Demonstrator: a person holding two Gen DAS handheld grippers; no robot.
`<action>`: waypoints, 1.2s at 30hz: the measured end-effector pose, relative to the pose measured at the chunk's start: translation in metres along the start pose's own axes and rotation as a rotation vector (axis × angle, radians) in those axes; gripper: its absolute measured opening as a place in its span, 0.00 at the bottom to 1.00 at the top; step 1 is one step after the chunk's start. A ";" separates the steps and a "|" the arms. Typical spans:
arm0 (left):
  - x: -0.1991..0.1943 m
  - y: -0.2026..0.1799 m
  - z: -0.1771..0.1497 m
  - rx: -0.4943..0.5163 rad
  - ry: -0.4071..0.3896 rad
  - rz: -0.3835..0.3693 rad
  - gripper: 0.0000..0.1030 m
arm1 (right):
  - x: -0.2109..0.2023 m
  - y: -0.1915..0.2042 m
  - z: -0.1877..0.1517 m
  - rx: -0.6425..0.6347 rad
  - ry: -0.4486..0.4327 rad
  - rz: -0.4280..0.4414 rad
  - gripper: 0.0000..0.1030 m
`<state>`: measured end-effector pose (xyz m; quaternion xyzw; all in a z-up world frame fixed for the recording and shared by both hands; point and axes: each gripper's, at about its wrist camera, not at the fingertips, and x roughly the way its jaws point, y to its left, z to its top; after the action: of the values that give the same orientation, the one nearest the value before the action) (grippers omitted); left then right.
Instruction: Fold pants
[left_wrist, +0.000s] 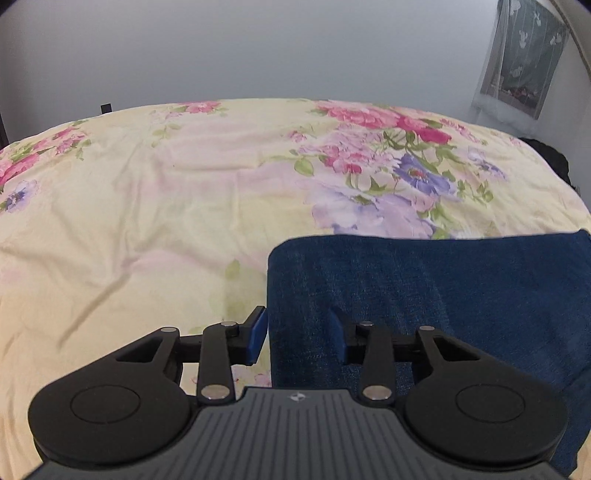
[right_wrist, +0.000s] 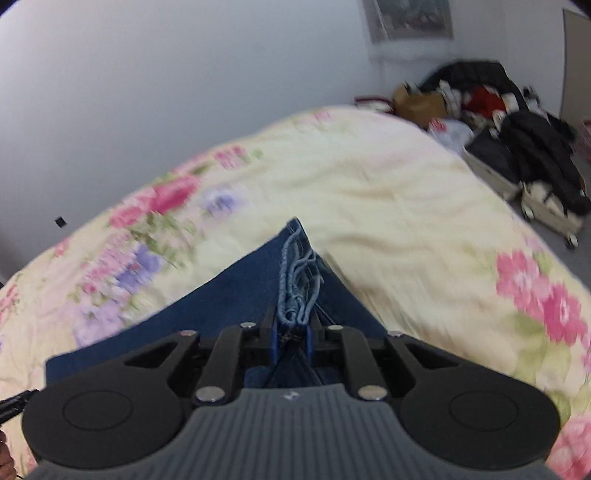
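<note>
Dark blue denim pants (left_wrist: 424, 295) lie folded flat on the bed, filling the lower right of the left wrist view. My left gripper (left_wrist: 298, 332) is open and straddles their left edge: one blue pad (left_wrist: 258, 334) is over the sheet, the other finger (left_wrist: 338, 328) over the denim. In the right wrist view my right gripper (right_wrist: 291, 332) is shut on the pants' frayed, lighter blue hem (right_wrist: 297, 280). The pants (right_wrist: 229, 299) rise from the bed to a peak at its fingers. This view is blurred.
The bed carries a pale yellow sheet with pink and purple flowers (left_wrist: 147, 206). A grey wall stands behind it, with a curtained window (left_wrist: 524, 62) at the right. Beyond the bed's far right side lie piled dark clothes and open suitcases (right_wrist: 517, 147).
</note>
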<state>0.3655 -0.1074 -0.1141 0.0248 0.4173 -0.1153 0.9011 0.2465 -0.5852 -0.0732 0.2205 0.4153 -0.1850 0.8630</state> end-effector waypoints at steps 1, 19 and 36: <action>0.004 -0.004 -0.002 0.016 0.010 0.013 0.42 | 0.016 -0.012 -0.011 0.019 0.014 -0.015 0.08; 0.021 -0.011 -0.010 0.103 0.039 0.046 0.46 | 0.047 -0.010 -0.040 -0.098 -0.070 -0.103 0.07; 0.034 0.007 0.037 0.117 -0.030 -0.025 0.26 | 0.015 0.015 -0.034 -0.208 -0.245 -0.146 0.14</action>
<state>0.4162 -0.1125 -0.1164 0.0704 0.3966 -0.1508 0.9028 0.2409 -0.5568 -0.1005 0.0752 0.3390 -0.2288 0.9094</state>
